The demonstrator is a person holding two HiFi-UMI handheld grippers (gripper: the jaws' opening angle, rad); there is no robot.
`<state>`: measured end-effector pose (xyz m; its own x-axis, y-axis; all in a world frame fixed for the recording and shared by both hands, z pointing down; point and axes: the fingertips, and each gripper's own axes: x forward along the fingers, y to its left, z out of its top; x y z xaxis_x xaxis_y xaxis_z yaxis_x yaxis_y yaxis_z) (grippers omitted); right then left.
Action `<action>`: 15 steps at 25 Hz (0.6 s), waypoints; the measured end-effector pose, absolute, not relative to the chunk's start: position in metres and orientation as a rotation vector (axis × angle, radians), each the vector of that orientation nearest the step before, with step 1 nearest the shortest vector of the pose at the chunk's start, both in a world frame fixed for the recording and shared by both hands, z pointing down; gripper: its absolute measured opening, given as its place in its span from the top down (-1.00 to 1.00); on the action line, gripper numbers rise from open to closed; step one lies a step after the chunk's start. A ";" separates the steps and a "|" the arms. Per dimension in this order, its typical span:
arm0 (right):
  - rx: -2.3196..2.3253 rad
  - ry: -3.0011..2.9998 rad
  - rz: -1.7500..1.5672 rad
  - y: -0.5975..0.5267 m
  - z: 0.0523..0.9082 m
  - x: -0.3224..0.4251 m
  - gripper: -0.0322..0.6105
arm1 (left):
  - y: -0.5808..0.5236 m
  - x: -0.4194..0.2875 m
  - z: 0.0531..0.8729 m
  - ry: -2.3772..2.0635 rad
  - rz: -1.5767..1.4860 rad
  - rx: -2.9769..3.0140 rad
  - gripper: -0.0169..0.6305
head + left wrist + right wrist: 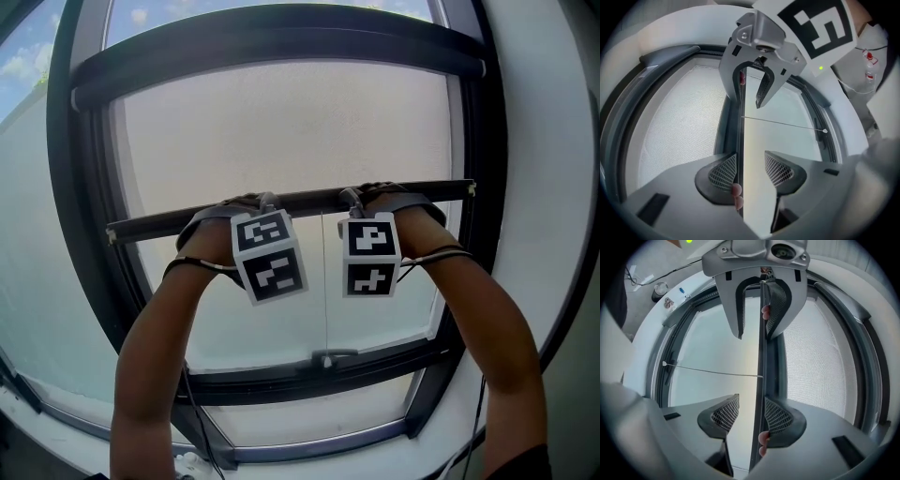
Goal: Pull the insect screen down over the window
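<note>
The insect screen's mesh (281, 131) hangs from the dark housing (281, 45) down to its dark pull bar (150, 225), which sits about mid-window. Both grippers lie along the bar, pointing at each other. My left gripper (265, 200) (751, 168) has the bar (740, 131) lengthwise between its jaws, filling the gap from pad to pad. My right gripper (352, 195) (751, 411) holds the bar (761, 357) the same way. A thin pull cord (324, 281) hangs from the bar's middle. Fingertips show beside the bar in both gripper views.
The dark window frame (89, 234) surrounds the opening, with frosted glass (375, 319) below the bar. A small latch (324, 358) sits on the lower rail. White wall (553, 187) flanks the right side. Cables and small items (661, 289) lie on the white sill.
</note>
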<state>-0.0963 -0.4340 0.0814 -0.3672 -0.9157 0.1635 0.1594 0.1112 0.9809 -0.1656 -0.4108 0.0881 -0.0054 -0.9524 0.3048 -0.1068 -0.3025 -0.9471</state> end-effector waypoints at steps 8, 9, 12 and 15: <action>0.756 -1.468 -1.410 -0.429 0.102 -0.093 0.36 | -0.406 -0.162 0.108 1.176 -1.402 -1.596 0.36; 0.751 -1.476 -1.405 -0.429 0.105 -0.094 0.36 | -0.406 -0.163 0.111 1.180 -1.408 -1.591 0.36; 0.739 -1.494 -1.395 -0.429 0.116 -0.096 0.36 | -0.408 -0.164 0.123 1.189 -1.428 -1.564 0.36; 0.714 -1.508 -1.367 -0.430 0.132 -0.096 0.36 | -0.409 -0.164 0.140 1.181 -1.460 -1.564 0.36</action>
